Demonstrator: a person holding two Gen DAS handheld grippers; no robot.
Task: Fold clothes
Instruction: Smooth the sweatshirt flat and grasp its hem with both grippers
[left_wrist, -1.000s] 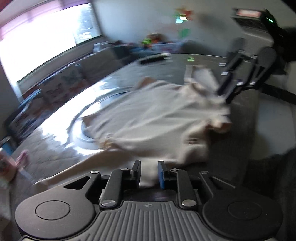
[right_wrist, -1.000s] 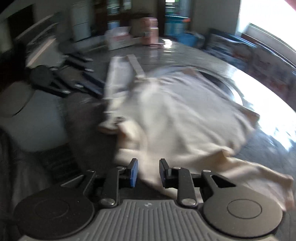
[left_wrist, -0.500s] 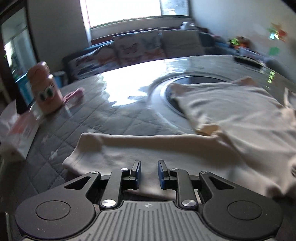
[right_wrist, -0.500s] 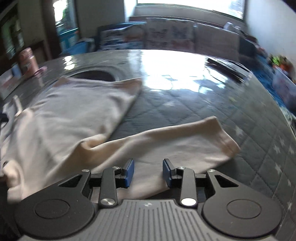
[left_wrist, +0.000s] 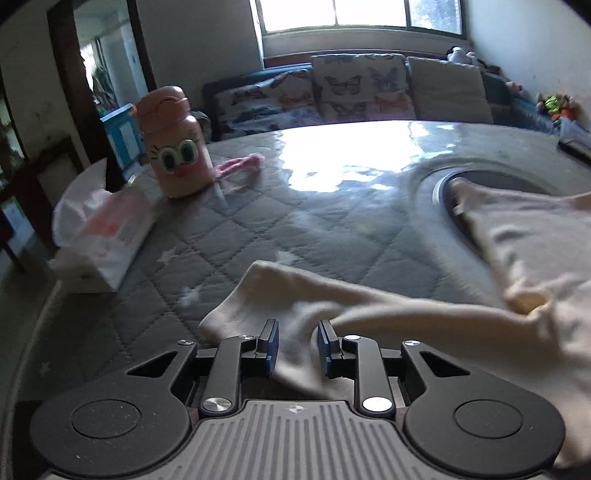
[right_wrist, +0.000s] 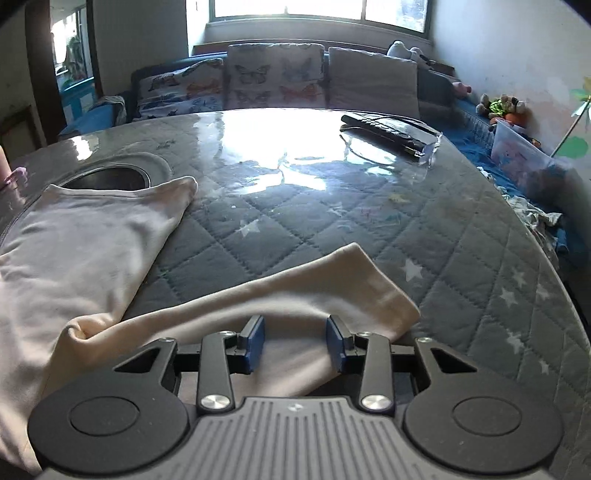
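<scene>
cream shirt (left_wrist: 535, 251) lay spread on quilted table (left_wrist: 295, 229), my left gripper (left_wrist: 295, 345) apart over one sleeve, my right gripper (right_wrist: 295, 343) apart over the other, left view alone showed pink bottle (left_wrist: 177, 144), right view alone a remote (right_wrist: 388, 134)

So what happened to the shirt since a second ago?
Both grippers swung round to face the window. The cream long-sleeved cotton shirt, crumpled before, now lies spread, one sleeve under each gripper. The right gripper fingers have parted wider; the left gripper hardly changed. The pink cartoon-eyed bottle stayed on the grey quilted table.
</scene>
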